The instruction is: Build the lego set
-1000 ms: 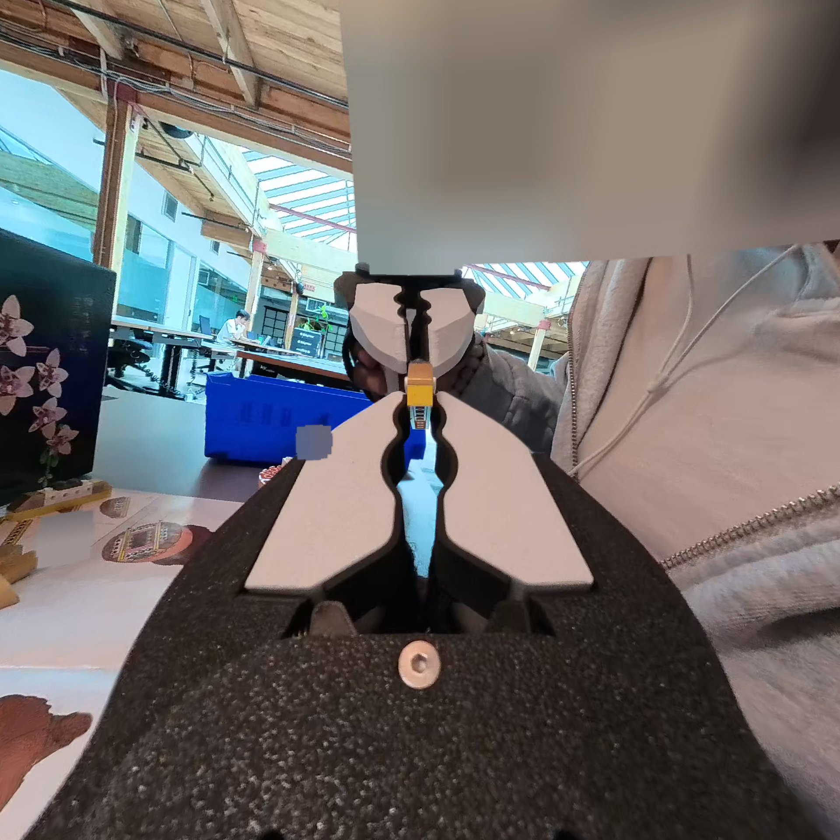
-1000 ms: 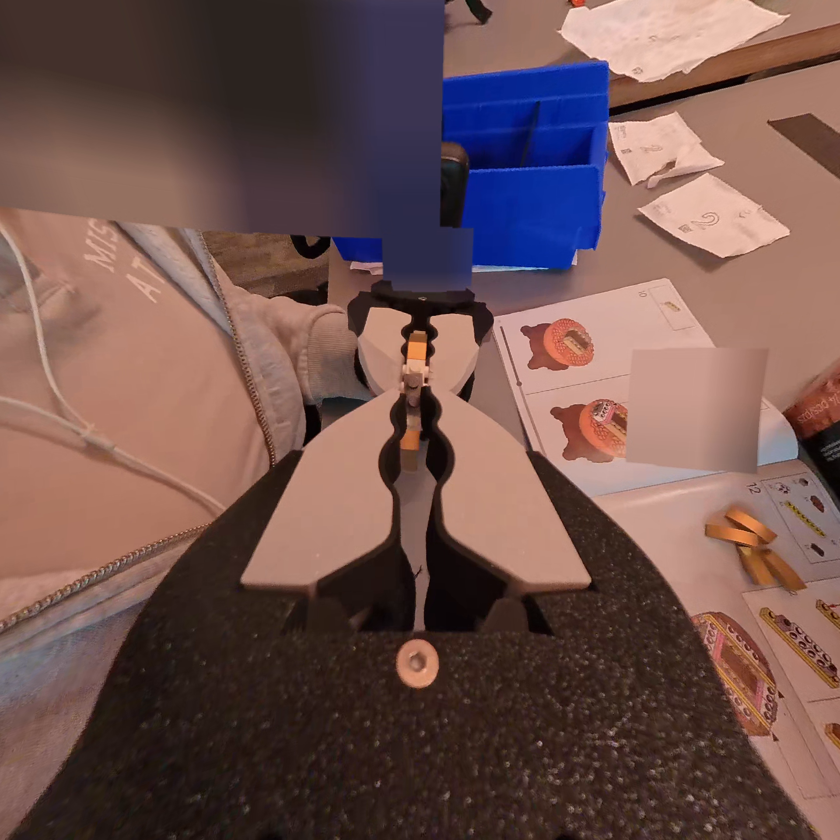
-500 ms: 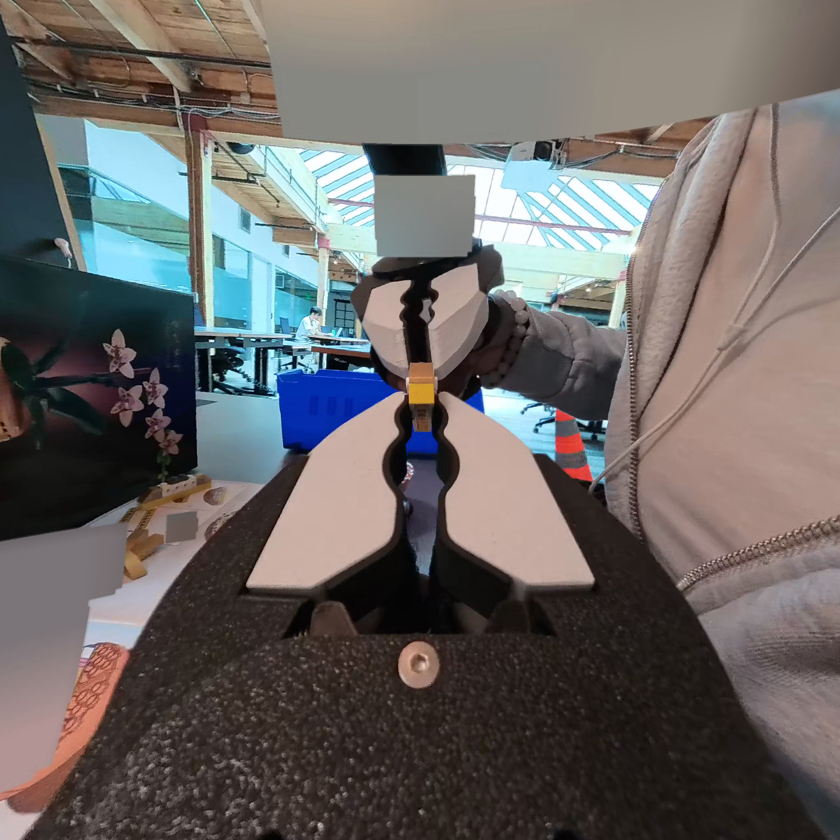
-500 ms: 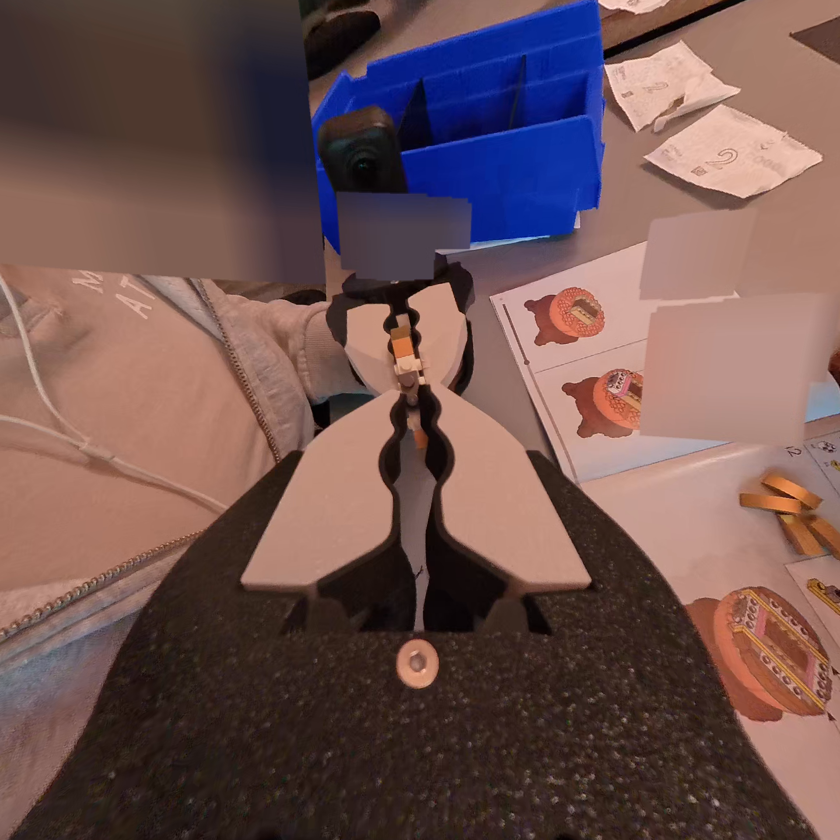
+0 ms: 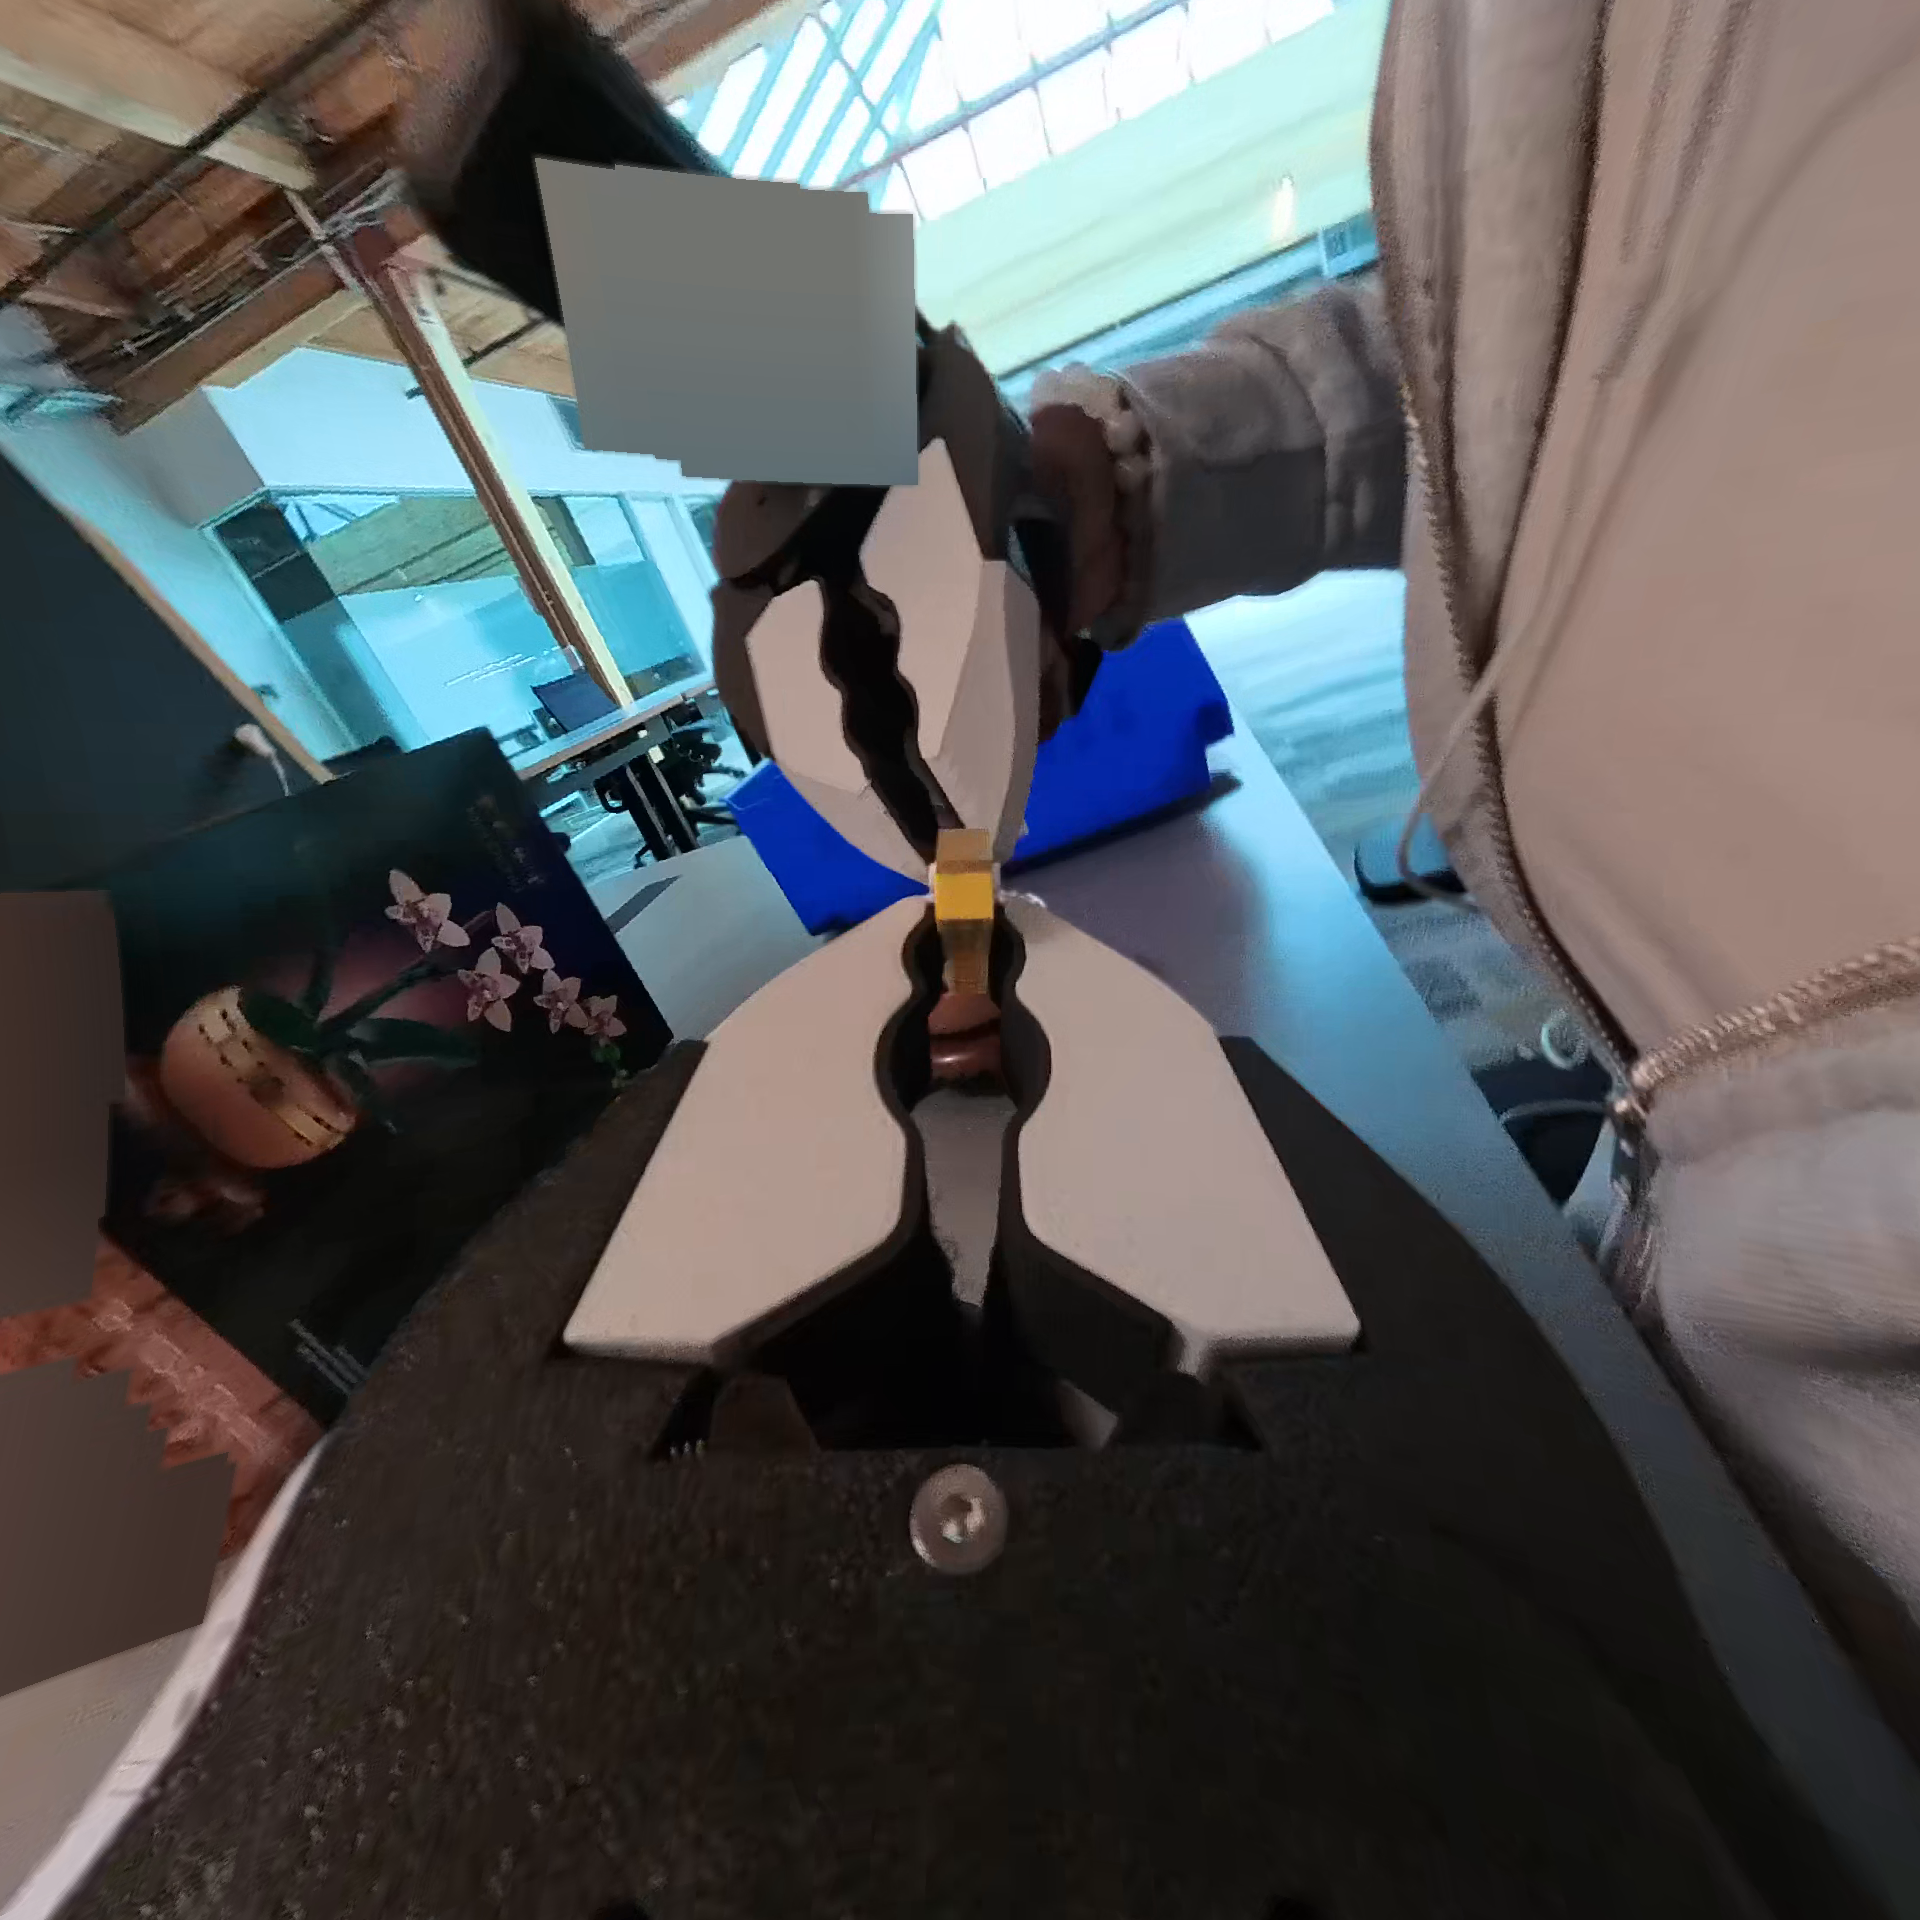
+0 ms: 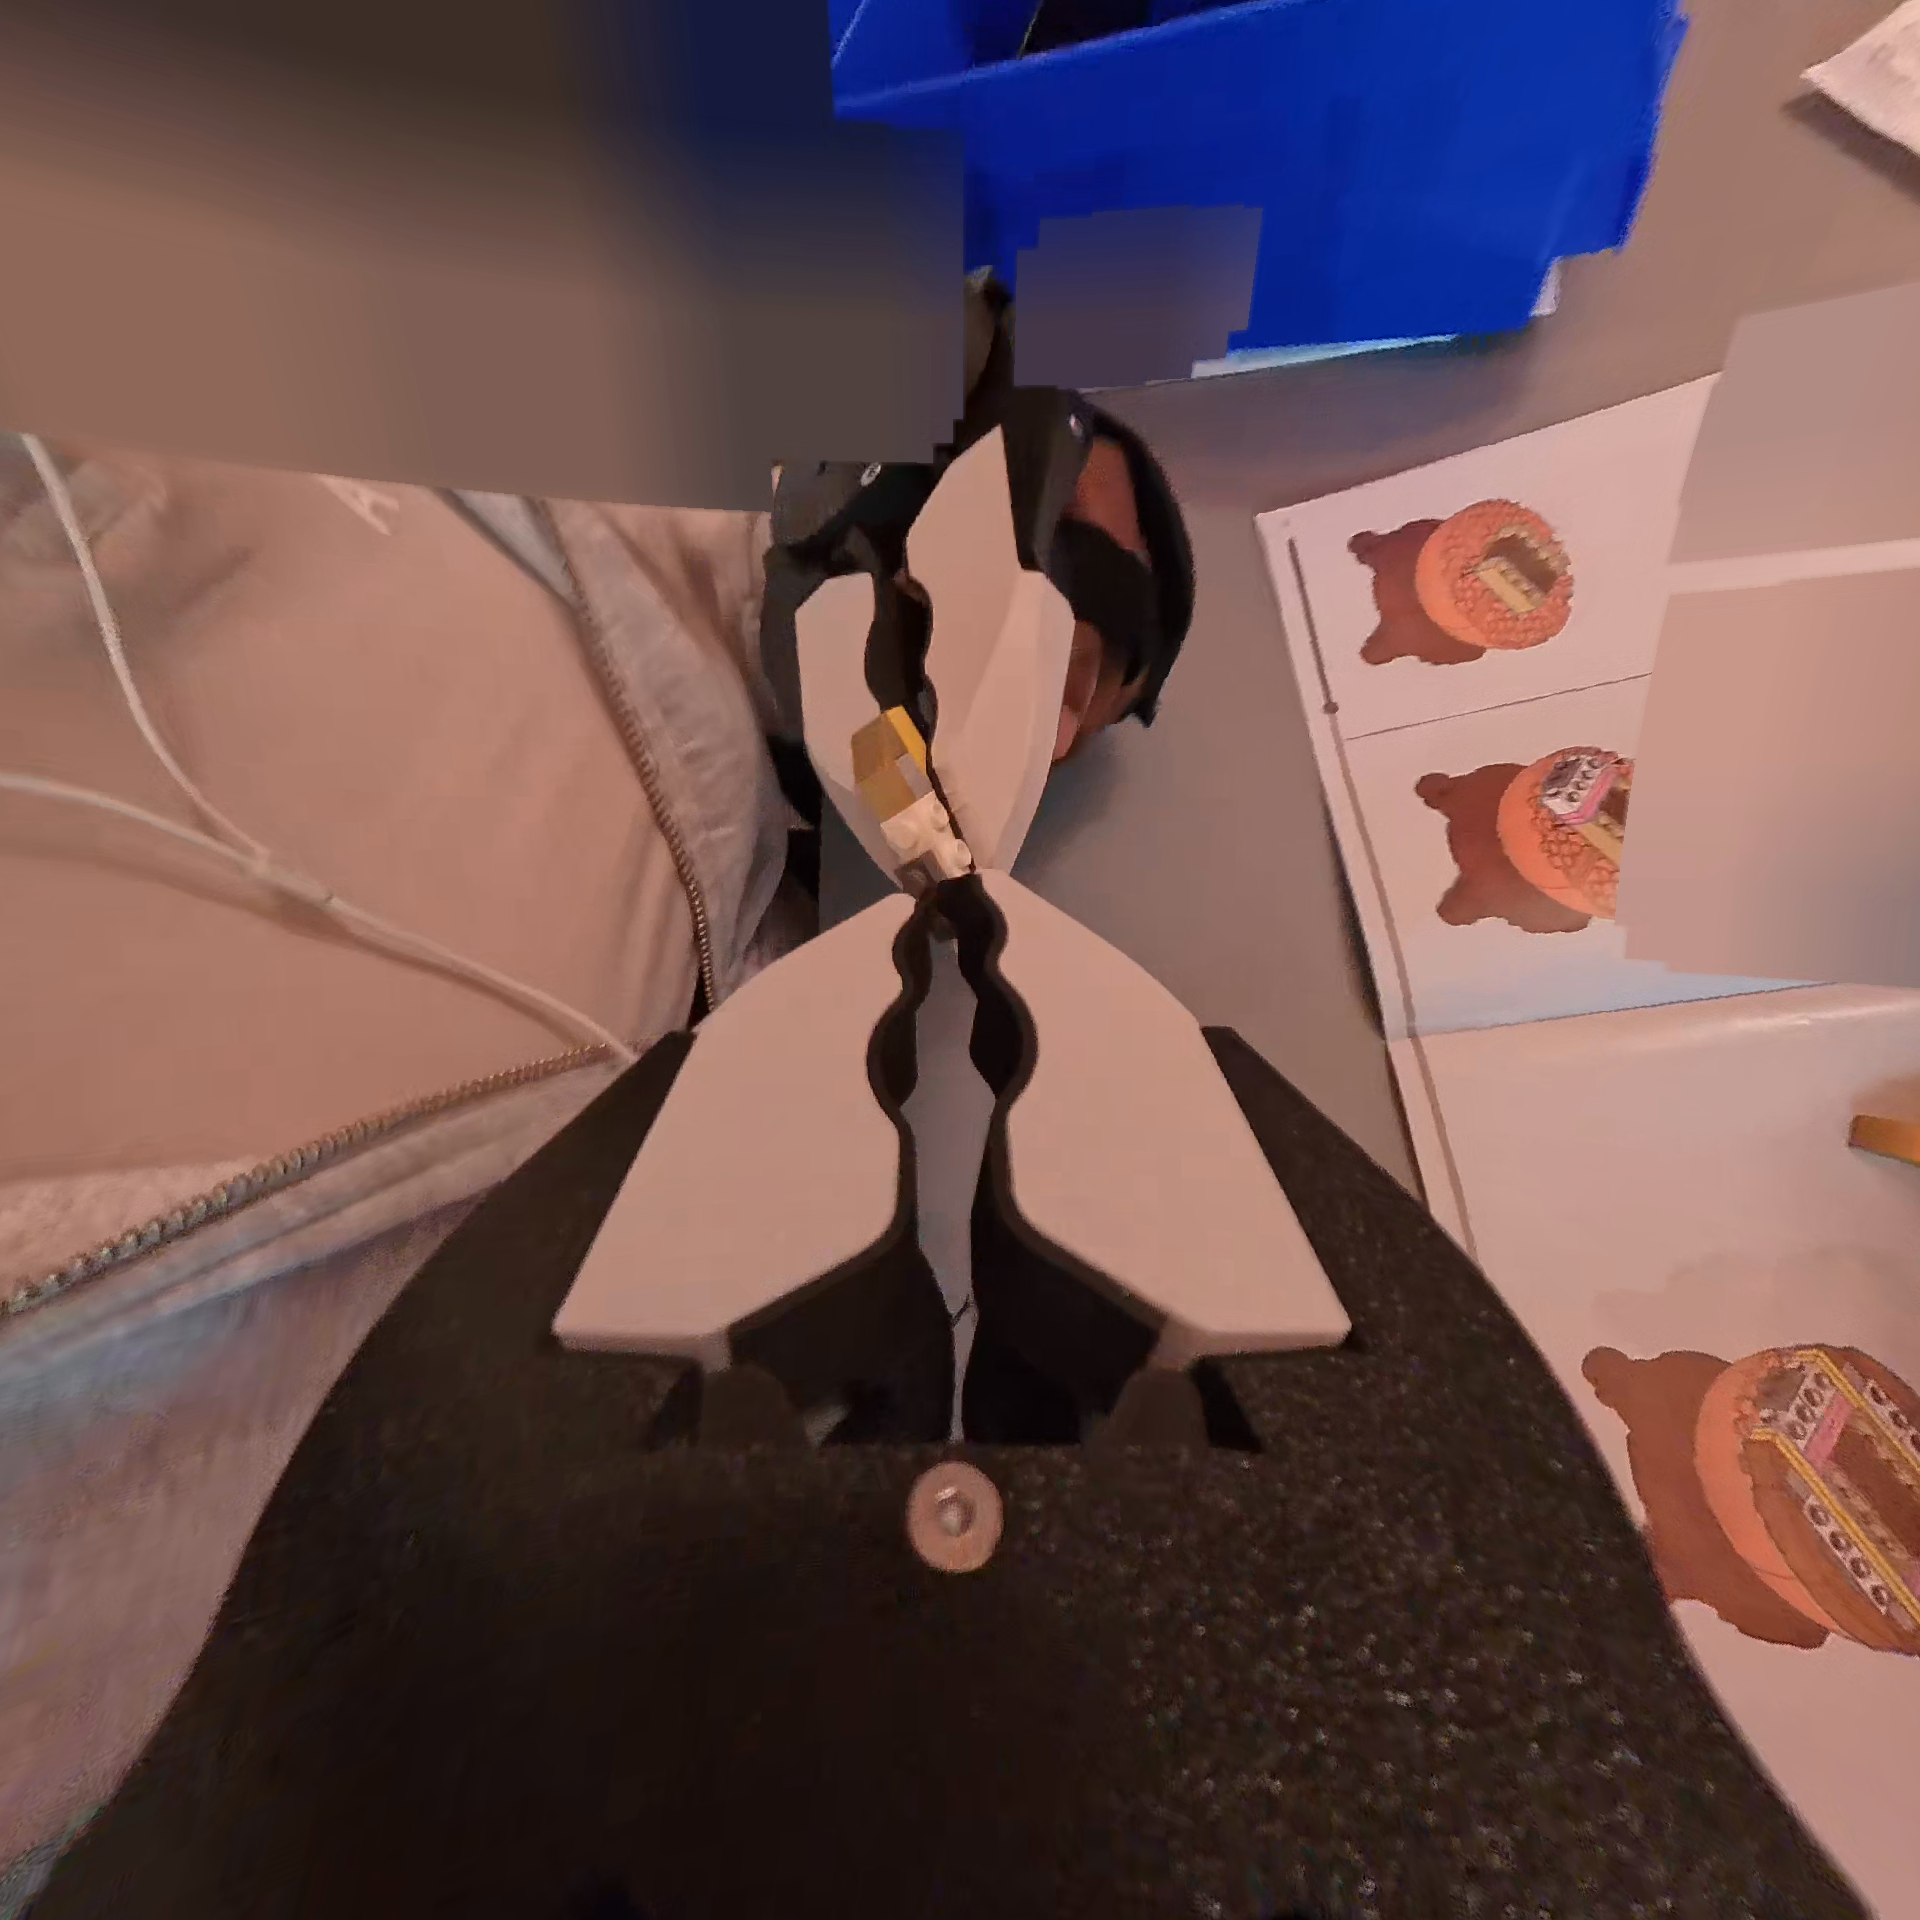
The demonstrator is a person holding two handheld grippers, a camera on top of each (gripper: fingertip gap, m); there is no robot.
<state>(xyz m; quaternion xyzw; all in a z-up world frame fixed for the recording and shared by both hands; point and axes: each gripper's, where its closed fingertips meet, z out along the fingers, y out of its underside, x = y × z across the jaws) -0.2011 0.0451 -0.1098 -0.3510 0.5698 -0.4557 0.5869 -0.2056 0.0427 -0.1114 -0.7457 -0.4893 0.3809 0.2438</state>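
Overhead, timber beams (image 5: 208,177) | grey table (image 6: 1195,831) (papers (image 6: 1496,727)) | skylights (image 5: 1039,94)

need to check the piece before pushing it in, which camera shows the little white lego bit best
The right wrist view. There the white piece shows its studs, sitting next to the yellow brick where the left gripper and right gripper meet tip to tip. The left wrist view shows only the yellow brick's face; the white piece is hidden.

Left wrist view: bright daylight from skylight (image 5: 1039,94) above tongs (image 5: 964,914), cool blue cast, slight glare. Right wrist view: dimmer, warm tint, soft shadows on table (image 6: 1195,883). Both: strong fisheye bending at edges, motion blur around periphery, tong tips sharpest.
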